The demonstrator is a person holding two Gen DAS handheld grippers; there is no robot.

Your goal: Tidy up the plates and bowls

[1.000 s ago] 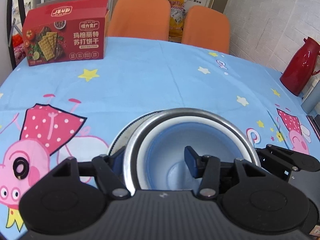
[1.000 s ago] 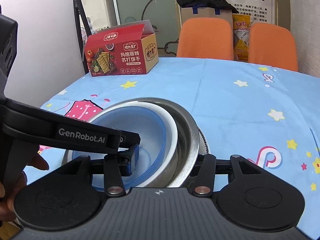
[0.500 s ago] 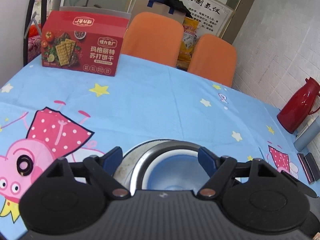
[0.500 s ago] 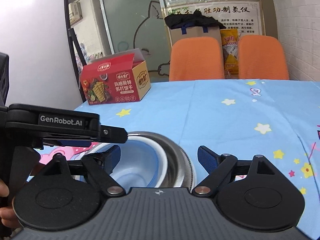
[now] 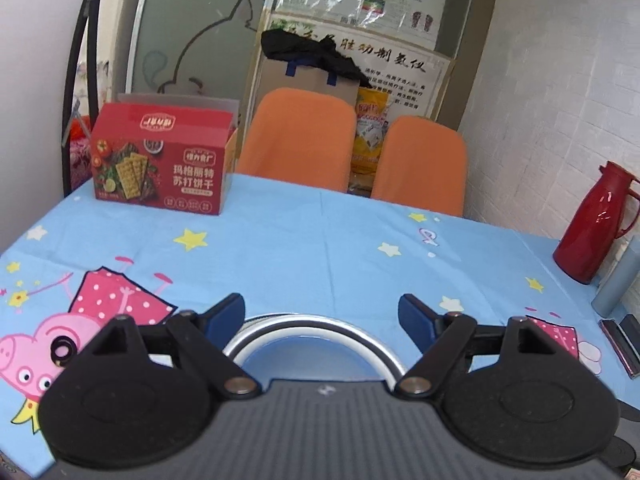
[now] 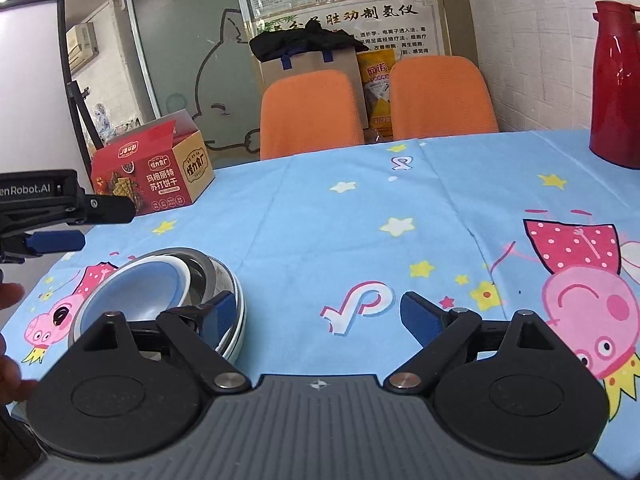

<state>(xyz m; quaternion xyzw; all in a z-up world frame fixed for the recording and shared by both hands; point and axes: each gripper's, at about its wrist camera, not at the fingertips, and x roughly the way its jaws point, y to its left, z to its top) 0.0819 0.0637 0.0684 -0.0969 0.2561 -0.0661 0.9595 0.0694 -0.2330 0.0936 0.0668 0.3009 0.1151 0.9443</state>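
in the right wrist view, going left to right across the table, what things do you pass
left tongs at the picture's edge → red cracker box at the far side → nested bowls near the camera → red thermos at the far right.

Right gripper (image 6: 320, 314): blue-padded fingers spread wide, nothing between them, over the blue cartoon-print tablecloth (image 6: 360, 216). At left, a nested stack: blue-lined white bowl (image 6: 132, 300) inside a shiny steel bowl (image 6: 214, 276), on a white plate (image 6: 237, 340). Left gripper (image 6: 60, 224) above the stack, jaws apart. Red cracker box (image 6: 160, 176) far left; tall red thermos jug (image 6: 618, 84) far right; two orange chairs (image 6: 310, 114) behind.
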